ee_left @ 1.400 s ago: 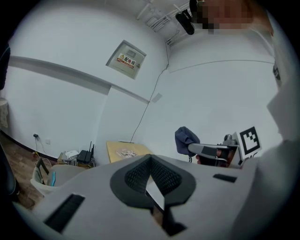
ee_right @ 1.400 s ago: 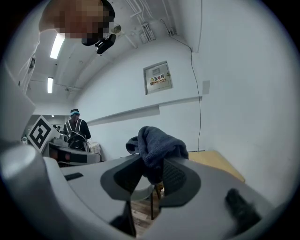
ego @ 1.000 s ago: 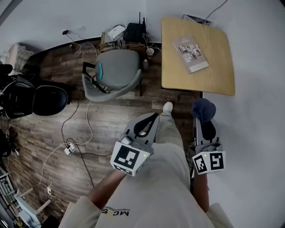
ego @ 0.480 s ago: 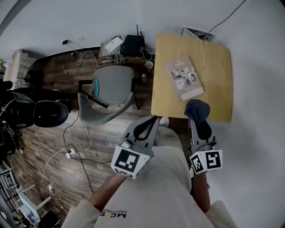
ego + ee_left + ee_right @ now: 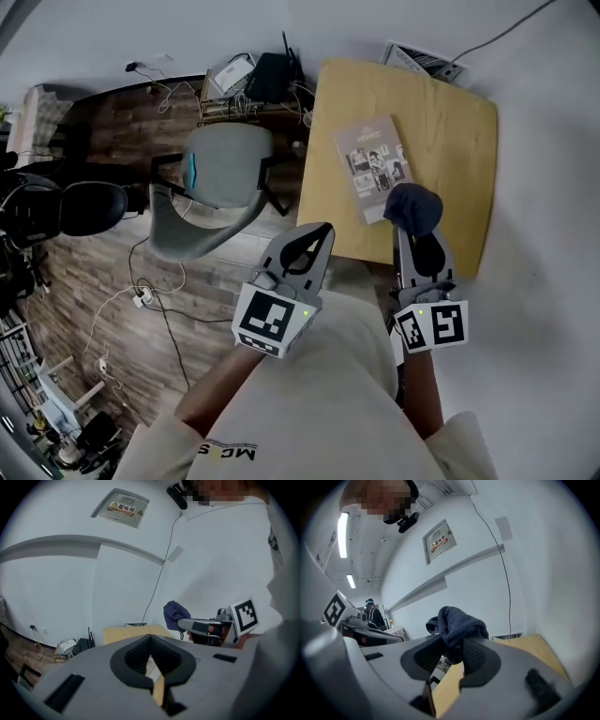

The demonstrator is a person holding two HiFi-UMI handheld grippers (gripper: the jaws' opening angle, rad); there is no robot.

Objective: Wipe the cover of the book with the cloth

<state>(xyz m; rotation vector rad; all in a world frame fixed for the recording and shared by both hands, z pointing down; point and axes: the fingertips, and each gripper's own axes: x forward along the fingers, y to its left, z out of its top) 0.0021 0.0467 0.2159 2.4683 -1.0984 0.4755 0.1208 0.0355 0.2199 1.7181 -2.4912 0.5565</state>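
Right gripper (image 5: pixel 413 232) clamps dark cloth (image 5: pixel 413 204) at table (image 5: pixel 450 141) near edge, just beside book (image 5: pixel 373 167); left gripper (image 5: pixel 322 231) closed, empty.

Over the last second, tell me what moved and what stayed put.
The person stepped up to the table. The right gripper, shut on the cloth, went from over the floor to over the table's near edge, beside the book. The left gripper stayed shut and empty; the book lies unmoved.
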